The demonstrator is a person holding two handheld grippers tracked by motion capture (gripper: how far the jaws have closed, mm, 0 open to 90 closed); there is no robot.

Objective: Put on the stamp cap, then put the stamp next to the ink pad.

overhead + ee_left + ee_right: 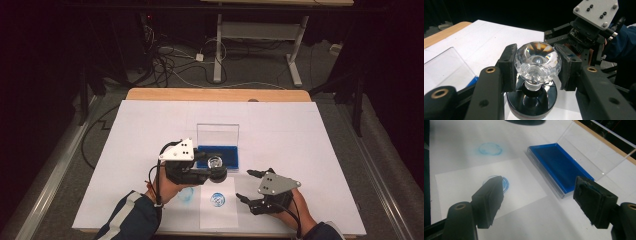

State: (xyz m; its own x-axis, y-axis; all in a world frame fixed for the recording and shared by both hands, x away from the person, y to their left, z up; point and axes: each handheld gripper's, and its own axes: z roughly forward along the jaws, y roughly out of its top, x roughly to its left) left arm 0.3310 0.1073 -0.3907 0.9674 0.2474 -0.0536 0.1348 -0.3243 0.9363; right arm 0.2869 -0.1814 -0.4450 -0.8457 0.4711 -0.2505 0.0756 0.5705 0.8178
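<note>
1. The landmark is the blue ink pad in its clear plastic case (pixel 218 152), lid standing upright at its far side, near the middle of the white-covered tabletop (pixel 150 125).
2. Beyond the ink pad the white cover runs bare to the wooden far edge (pixel 215 94); left and right of it the cover is likewise bare out to the side edges.
3. On the person's side of the ink pad lies a loose white paper sheet (pixel 220 210) bearing a round blue stamp print (pixel 217 199); a fainter blue ring mark (pixel 186 195) sits on the cover just left of that sheet.
4. The left tool (pixel 537 66) is closed on a stamp with a faceted clear crystal knob and a glossy black round base (pixel 537 62), its pads pressing the knob from both sides.
5. The stamp is held at the near left corner of the ink pad, between the pad and the paper sheet; whether it is above or on the surface I cannot tell.
6. The knob is cut in many small facets with a bright round spot at its centre; a short clear neck joins it to the wider black base.
7. The right tool (pixel 247 185) is right of the paper sheet, near the ink pad's right corner, jaws spread apart with nothing between them.
</note>
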